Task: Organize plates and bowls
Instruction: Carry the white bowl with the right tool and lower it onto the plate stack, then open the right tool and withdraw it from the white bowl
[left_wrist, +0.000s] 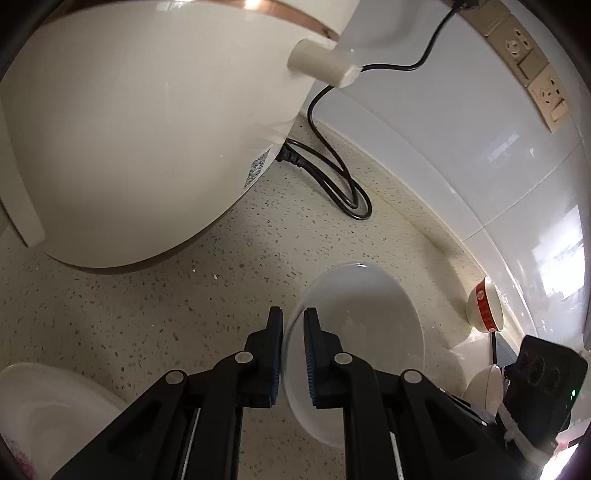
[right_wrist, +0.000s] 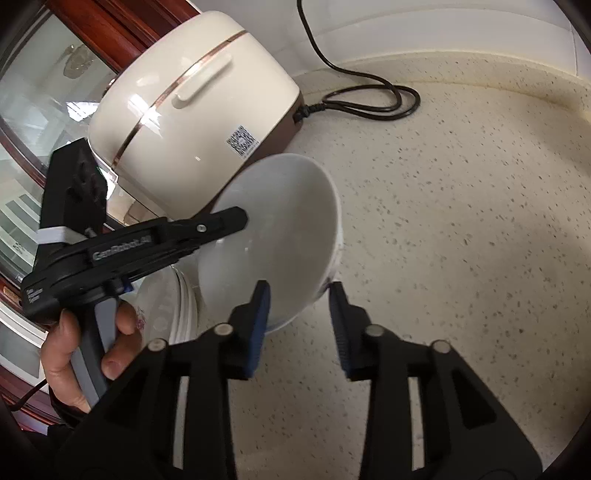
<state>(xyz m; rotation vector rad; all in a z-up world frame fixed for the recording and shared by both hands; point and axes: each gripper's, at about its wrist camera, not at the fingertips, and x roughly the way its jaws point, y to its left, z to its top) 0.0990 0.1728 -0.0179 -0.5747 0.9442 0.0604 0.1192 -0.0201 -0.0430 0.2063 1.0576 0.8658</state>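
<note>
A plain white bowl (left_wrist: 369, 321) hangs tilted over the speckled counter, and my left gripper (left_wrist: 293, 312) is shut on its rim, one finger inside and one outside. From the right wrist view the same bowl (right_wrist: 280, 229) tips toward the camera, with the left gripper (right_wrist: 240, 218) clamped on its far-left rim. My right gripper (right_wrist: 299, 286) is open and straddles the bowl's near rim, its pads standing off the rim. A stack of white dishes with a floral print (right_wrist: 166, 317) sits under the bowl at the left.
A cream rice cooker (right_wrist: 192, 110) stands close behind the bowl, its black cord (right_wrist: 373, 103) looped on the counter (right_wrist: 461, 240) by the tiled wall. A red-and-white bowl (left_wrist: 484, 306) sits by the wall. A person's hand (right_wrist: 74, 354) holds the left gripper's handle.
</note>
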